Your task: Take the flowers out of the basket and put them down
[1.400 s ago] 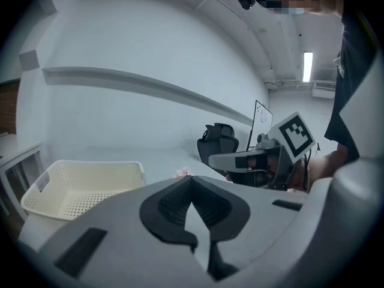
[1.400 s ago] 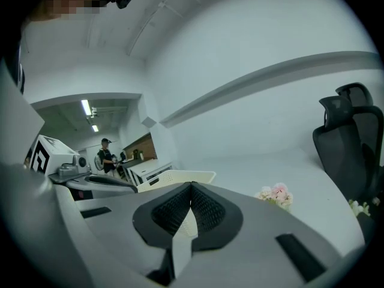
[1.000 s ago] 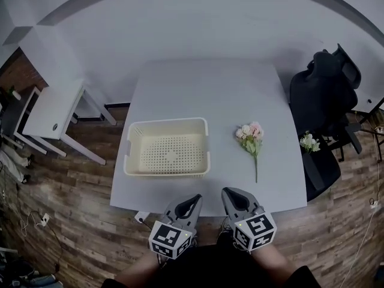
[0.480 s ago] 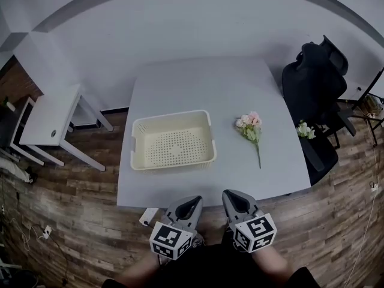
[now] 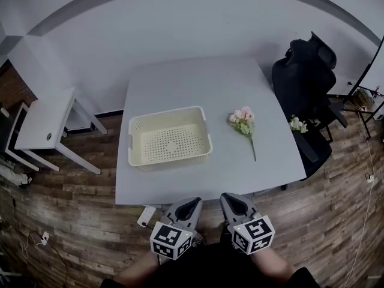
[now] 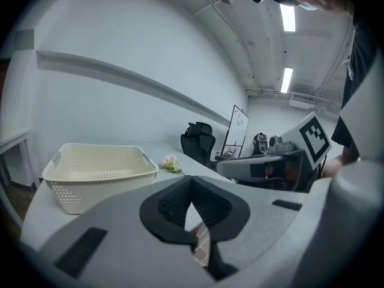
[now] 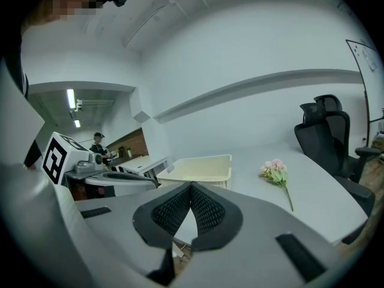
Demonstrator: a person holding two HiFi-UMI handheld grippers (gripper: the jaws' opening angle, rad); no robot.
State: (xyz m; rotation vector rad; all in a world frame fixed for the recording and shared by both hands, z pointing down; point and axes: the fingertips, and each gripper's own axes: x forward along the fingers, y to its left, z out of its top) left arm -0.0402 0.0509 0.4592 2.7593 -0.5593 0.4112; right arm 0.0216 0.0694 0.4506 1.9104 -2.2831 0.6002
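A cream perforated basket (image 5: 168,138) stands empty on the grey table (image 5: 204,92), left of centre; it also shows as the basket (image 6: 99,171) and the basket (image 7: 201,169) in the gripper views. A pink-and-white flower sprig (image 5: 243,123) lies on the table to the basket's right, stem toward me; the same sprig (image 7: 275,173) and sprig (image 6: 170,164) appear from the grippers. My left gripper (image 5: 191,204) and right gripper (image 5: 231,200) hang side by side short of the table's near edge, both shut with nothing between the jaws.
A black office chair (image 5: 306,71) stands at the table's right, with a second white flower bunch (image 5: 296,124) on its armrest. A small white side table (image 5: 43,120) stands at the left. Wooden floor surrounds the table.
The view has drawn back from the table: basket and flower sit further up the frame and the table's near edge has pulled away from both grippers. Jaws stay shut.
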